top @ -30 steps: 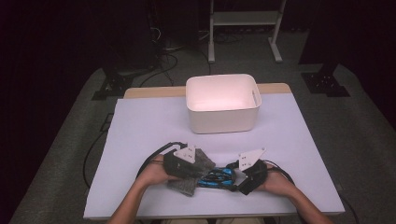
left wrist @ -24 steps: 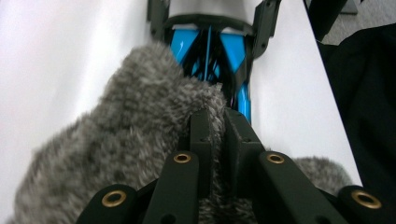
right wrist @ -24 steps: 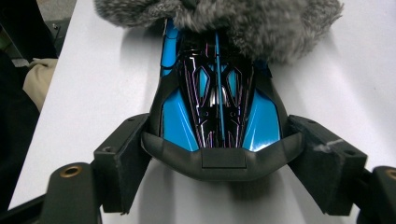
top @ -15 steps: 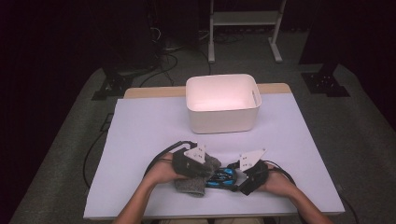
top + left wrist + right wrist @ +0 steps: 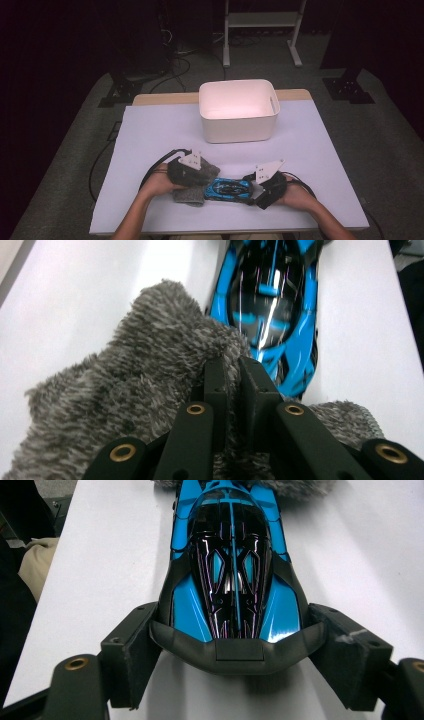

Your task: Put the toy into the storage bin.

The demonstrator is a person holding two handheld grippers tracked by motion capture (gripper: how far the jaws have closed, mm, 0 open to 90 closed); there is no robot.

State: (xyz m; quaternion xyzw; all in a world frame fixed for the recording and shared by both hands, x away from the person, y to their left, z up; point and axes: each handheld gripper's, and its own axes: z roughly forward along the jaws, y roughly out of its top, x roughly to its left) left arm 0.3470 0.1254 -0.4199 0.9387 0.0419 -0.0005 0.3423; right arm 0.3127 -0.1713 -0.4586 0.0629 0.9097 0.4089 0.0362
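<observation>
Where the left gripper (image 5: 192, 172) is held, near the front of the white desk (image 5: 150, 130), a fuzzy grey cloth (image 5: 130, 405) is pinched between its fingers (image 5: 216, 390), which are pressed close together with a fold of the cloth squeezed in the narrow gap. Most of the cloth is spread out under and to the left of those fingers, and its far edge is touching one end of the blue toy car (image 5: 272, 300). Just to the right, the car is laid flat on the desk between the two grippers. Its other end is gripped by the right gripper (image 5: 237, 655), whose fingers (image 5: 132, 650) are spread wide and pressed against both sides of the car's dark bumper. Farther back, a white bin (image 5: 237, 111) is seen.
</observation>
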